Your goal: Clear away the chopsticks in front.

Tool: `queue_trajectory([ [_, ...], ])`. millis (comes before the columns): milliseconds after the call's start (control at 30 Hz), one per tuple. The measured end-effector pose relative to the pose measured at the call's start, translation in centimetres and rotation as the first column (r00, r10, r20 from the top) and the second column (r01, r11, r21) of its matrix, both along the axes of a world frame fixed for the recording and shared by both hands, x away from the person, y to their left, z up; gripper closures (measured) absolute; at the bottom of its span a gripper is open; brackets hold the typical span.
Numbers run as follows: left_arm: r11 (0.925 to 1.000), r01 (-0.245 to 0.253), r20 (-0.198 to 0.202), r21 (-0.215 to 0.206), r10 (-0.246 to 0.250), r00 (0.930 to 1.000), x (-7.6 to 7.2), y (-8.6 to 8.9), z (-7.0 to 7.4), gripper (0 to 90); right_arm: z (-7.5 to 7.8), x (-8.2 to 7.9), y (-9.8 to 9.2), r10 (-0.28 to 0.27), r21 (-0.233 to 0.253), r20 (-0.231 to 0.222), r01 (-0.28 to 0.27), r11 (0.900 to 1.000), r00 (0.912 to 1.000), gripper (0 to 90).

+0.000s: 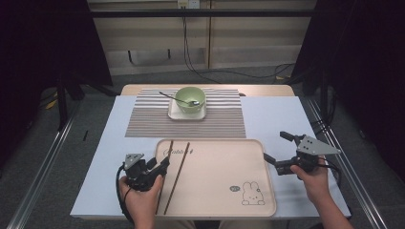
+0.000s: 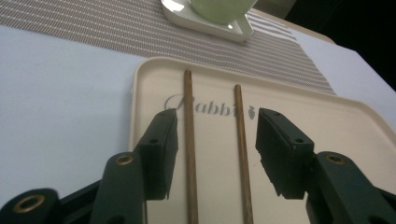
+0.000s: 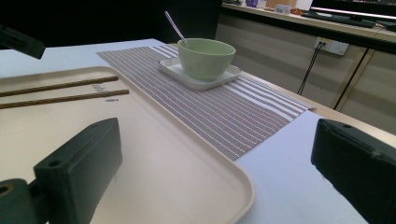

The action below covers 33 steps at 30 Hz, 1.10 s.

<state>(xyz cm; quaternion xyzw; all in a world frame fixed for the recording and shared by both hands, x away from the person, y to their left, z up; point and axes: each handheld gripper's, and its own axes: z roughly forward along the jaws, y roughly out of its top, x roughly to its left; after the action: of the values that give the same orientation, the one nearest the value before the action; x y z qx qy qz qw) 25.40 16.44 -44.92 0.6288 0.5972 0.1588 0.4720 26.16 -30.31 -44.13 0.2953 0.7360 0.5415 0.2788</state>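
Note:
Two brown chopsticks (image 1: 174, 167) lie side by side on the left part of a beige tray (image 1: 224, 164). My left gripper (image 1: 161, 165) hovers at the tray's left edge, held in a hand. In the left gripper view its jaws stand open (image 2: 217, 120) with both chopsticks (image 2: 242, 140) running between them and touching neither pad. My right gripper (image 1: 274, 145) is open wide at the tray's right edge. In the right gripper view the tray's rounded corner (image 3: 236, 179) lies between its jaws (image 3: 217, 135), which hold nothing.
A green bowl (image 1: 190, 98) with a metal spoon (image 1: 179, 99) in it sits on a white square plate (image 1: 174, 114), on a striped mat (image 1: 148, 121) beyond the tray. A white cloth (image 1: 282, 119) covers the table. Cables lie on the floor behind.

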Motion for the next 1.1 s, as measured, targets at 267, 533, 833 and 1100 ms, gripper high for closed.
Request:
queue_trajectory([
  [267,0.9995,0.021,0.019,-0.022,-0.020,0.9996,2.1,0.1,0.4,33.7,0.0,0.1,0.1,-0.004,0.008,-0.005,0.004,1.000,1.0000,1.4],
  [533,0.9979,0.035,0.031,-0.054,-0.034,0.9990,4.0,0.5,0.8,24.6,-0.1,0.2,0.2,-0.012,0.017,-0.006,0.012,1.000,0.9999,1.5],
  [833,0.9964,0.049,0.054,-0.069,-0.045,0.9975,5.6,0.7,1.8,21.2,-0.1,0.0,0.0,-0.019,0.007,0.000,0.019,1.000,0.9998,1.5],
  [1100,0.9971,0.042,0.045,-0.064,-0.040,0.9982,7.4,0.7,2.1,20.1,0.0,0.2,-0.1,-0.019,0.004,-0.002,0.019,1.000,0.9998,1.5],
])
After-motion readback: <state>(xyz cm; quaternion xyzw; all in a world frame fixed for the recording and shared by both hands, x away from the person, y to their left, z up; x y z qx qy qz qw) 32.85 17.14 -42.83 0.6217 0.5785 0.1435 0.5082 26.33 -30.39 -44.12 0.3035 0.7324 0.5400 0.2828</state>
